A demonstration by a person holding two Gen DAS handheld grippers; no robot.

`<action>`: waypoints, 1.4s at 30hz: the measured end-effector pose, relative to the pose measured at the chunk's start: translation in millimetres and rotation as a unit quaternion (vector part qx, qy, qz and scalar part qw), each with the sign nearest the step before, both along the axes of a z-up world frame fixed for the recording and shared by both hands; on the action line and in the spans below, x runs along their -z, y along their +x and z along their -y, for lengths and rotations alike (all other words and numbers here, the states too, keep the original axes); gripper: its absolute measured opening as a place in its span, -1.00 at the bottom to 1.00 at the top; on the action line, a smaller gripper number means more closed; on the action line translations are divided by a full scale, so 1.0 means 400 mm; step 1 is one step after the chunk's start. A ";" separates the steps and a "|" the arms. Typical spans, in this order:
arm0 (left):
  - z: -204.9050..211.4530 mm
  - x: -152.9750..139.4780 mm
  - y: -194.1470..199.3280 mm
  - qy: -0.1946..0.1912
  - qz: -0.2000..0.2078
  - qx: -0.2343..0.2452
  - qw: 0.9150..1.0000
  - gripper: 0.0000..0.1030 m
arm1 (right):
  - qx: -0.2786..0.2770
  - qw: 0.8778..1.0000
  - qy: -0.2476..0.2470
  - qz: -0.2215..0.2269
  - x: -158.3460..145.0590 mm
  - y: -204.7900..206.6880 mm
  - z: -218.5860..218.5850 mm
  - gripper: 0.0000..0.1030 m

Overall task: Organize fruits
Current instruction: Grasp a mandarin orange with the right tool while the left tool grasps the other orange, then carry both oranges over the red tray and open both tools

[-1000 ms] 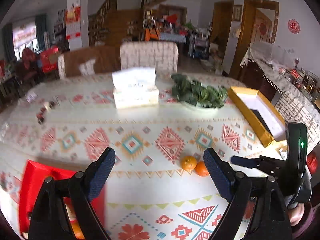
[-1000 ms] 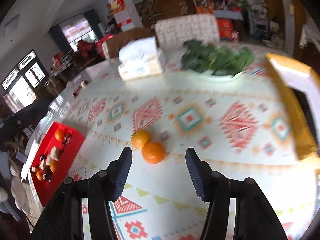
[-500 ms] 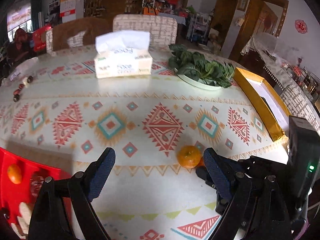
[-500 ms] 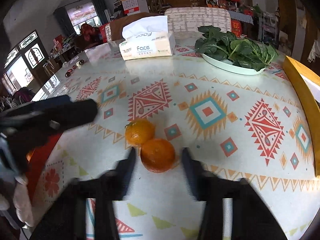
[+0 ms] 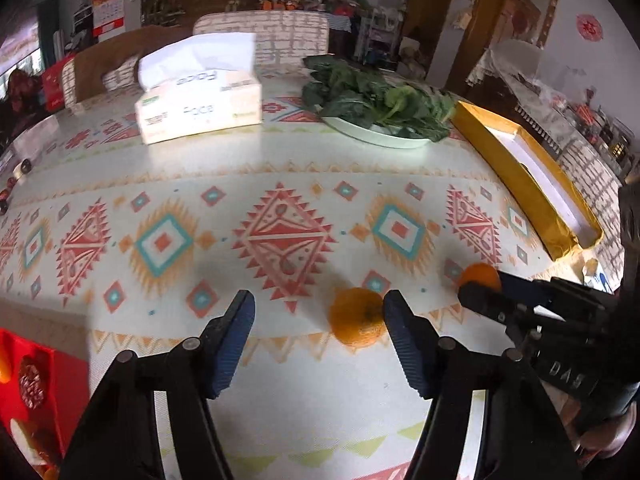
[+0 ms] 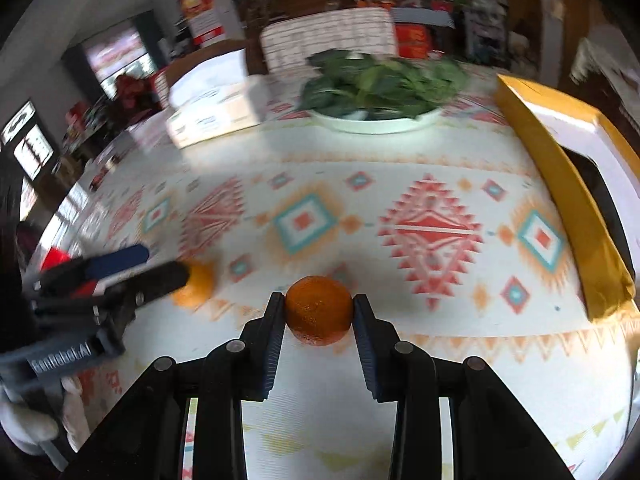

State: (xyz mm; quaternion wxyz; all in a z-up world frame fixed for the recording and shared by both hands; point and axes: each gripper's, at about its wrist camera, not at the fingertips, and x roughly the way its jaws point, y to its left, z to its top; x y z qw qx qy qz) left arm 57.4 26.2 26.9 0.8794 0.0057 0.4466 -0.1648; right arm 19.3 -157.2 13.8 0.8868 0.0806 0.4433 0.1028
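2 mandarin oranges sit near the front edge of a table covered with a patterned tablecloth [image 5: 280, 168]. Both are round, deep orange and dimpled; the left mandarin [image 5: 357, 322] shows its stem dimple toward the left wrist camera. The right mandarin [image 6: 319, 309] is clenched between the ribbed blue pads [image 6: 275, 336] of the right gripper [image 6: 319, 312], 1 pad pressed against each side of the fruit, which sits at or just above the cloth; I cannot tell whether it still touches it.

The left gripper [image 5: 318, 344] stands about half spread and grasps nothing: the left mandarin lies just inside its right finger [image 5: 404, 344], with a wide gap to the other finger. Its jaws have just been closing, with that fruit between them but not pinched.

Farther back are a tissue box [image 5: 200, 108], a white plate of leafy greens [image 5: 376, 100] and a yellow box [image 5: 532, 192] at the right edge. A red tray [image 5: 48, 392] holding small items lies at the lower left.

Compared with 1 second ago, the right gripper's jaws went from straddling the fruit loosely to clamped on it, the 2 mandarins no longer touch each other, and the left gripper has dropped lower and nearer the table, beside its mandarin.
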 end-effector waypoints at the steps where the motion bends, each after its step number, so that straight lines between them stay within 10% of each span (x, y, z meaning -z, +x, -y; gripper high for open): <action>1: 0.012 0.003 0.001 0.003 0.001 0.006 1.000 0.29 | 0.005 1.000 0.005 -0.002 0.000 0.003 0.010 -0.28; 8: 0.088 0.023 -0.022 0.050 0.021 0.041 0.998 -0.39 | 0.005 1.000 0.017 -0.008 0.000 0.005 0.017 -0.27; 21: 0.034 -0.034 -0.134 0.016 0.049 0.005 0.999 -0.39 | -0.005 1.000 0.023 0.000 -0.004 -0.002 0.003 -0.28; 29: -0.162 -0.099 -0.286 -0.039 0.073 -0.081 0.993 -0.39 | -0.037 0.998 0.028 0.031 -0.026 -0.033 -0.043 -0.28; 42: -0.658 -0.155 -0.465 -0.040 0.112 -0.252 0.960 -0.39 | -0.058 0.997 -0.030 0.051 -0.044 -0.118 -0.172 -0.28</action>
